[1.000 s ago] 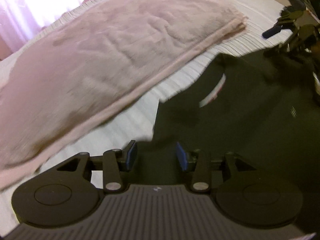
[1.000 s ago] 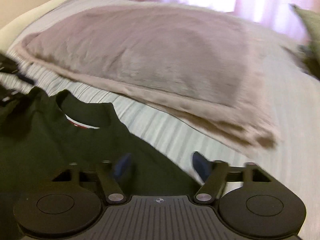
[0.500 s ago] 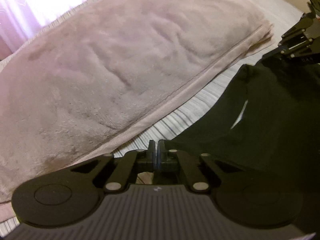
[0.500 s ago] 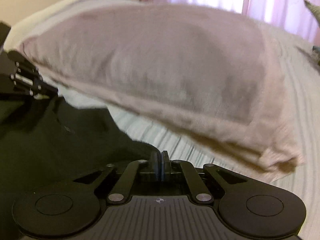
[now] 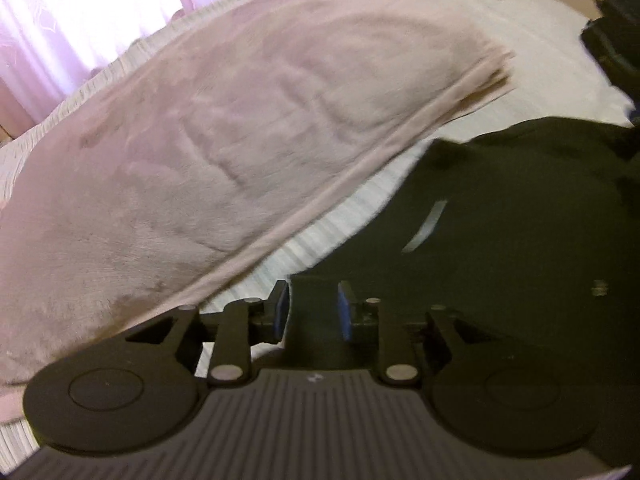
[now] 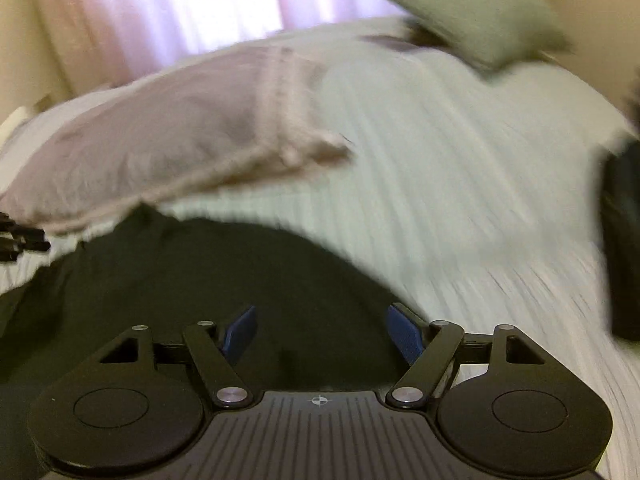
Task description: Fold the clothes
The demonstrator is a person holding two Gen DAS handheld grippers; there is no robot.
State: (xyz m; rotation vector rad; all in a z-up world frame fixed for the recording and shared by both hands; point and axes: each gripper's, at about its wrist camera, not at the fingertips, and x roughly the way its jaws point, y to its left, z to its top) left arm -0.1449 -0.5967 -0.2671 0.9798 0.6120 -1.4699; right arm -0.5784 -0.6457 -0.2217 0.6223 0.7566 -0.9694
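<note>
Pale curtains glowed with daylight behind a bed covered in a finely ribbed, light bedspread, and both views were smeared by motion blur. Taking the folded pinkish-beige blanket as the landmark, the dark T-shirt lay spread on the bedspread just in front of its near hem, close to it, though I could not tell whether they touched; a pale label showed inside the shirt's neck. The left hand-held gripper sat at the blanket's near edge with its blue pads parted, dark shirt fabric showing in the gap between them with neither pad closed on it. The right hand-held gripper hovered on the shirt side of the blanket, its blue pads spread wide apart over the shirt's rounded edge, gripping nothing. In the right wrist view the blanket sat beyond the shirt, and a grey-green cushion lay further back, well apart from the blanket toward the head of the bed. A second dark object showed at the far right edge, well apart from the blanket, too blurred to identify. Black parts of the other device poked in beside the blanket's left corner.
</note>
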